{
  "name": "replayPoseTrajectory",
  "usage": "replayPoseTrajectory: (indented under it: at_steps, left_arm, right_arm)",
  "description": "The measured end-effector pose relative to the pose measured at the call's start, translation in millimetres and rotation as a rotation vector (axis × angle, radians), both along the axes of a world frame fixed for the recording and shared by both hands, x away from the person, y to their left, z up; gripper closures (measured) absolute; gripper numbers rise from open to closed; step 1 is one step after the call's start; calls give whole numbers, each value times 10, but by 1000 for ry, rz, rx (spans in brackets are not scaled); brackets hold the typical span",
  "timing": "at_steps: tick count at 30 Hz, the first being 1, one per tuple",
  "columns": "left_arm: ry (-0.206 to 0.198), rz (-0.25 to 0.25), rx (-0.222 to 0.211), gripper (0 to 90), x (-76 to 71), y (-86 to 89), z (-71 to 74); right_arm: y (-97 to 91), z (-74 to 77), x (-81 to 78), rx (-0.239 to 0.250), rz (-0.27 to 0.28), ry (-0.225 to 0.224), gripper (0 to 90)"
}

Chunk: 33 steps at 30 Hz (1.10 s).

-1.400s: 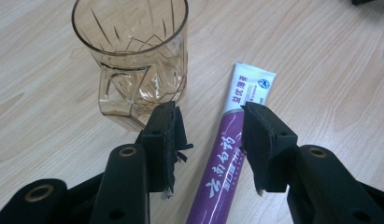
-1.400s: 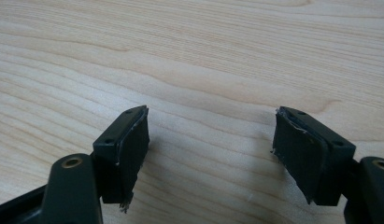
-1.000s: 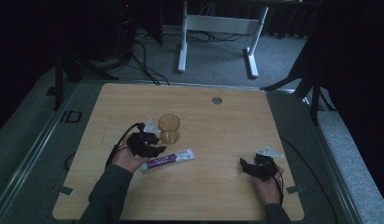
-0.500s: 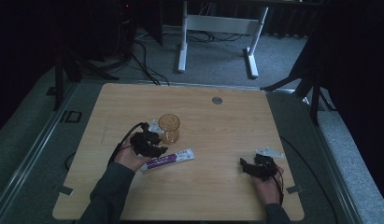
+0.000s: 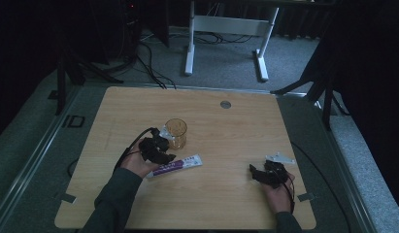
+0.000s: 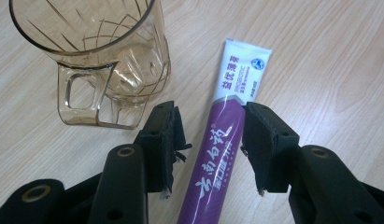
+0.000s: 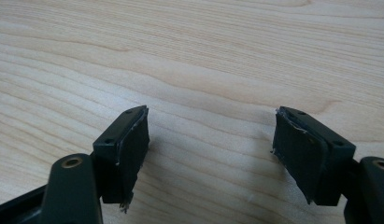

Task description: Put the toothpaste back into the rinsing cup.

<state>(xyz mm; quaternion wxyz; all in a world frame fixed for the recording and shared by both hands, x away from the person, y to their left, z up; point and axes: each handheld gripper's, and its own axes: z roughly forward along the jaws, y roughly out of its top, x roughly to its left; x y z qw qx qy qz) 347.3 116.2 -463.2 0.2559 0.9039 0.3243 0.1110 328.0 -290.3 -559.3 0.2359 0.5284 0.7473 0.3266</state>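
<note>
While the right gripper [image 7: 210,140] rests spread over bare worktop [image 5: 226,131], the left gripper [image 6: 210,140] straddles the toothpaste tube [image 6: 224,140], pads apart, beside the glass mug [image 6: 105,56].

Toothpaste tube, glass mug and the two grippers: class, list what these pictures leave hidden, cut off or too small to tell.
1. Toothpaste tube: its cap end runs off the bottom edge of the left gripper view; in the high view the left gripper covers it.
2. Glass mug: its rim is cut by the top edge of the left gripper view.
3. Tube's print: too small in the high view.
4. Right gripper: small and dark in the high view.
</note>
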Motion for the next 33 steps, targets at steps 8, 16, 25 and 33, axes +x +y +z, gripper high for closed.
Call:
replayPoseTrajectory:
  at_steps: [8, 16, 25, 33]
  left_arm:
    - [12, -10, 38, 537, 16, -59, -26]
    - [31, -16, 67, 535, 29, -97, -70]
    - [50, -21, 94, 532, 46, -135, -110]
    - [66, -32, 127, 528, 59, -193, -156]
  right_arm:
    - [1, 0, 0, 1, 0, 0, 269]
    - [1, 0, 0, 1, -1, 1, 269]
    - [0, 0, 0, 0, 0, 0, 269]
    - [0, 0, 0, 0, 0, 0, 269]
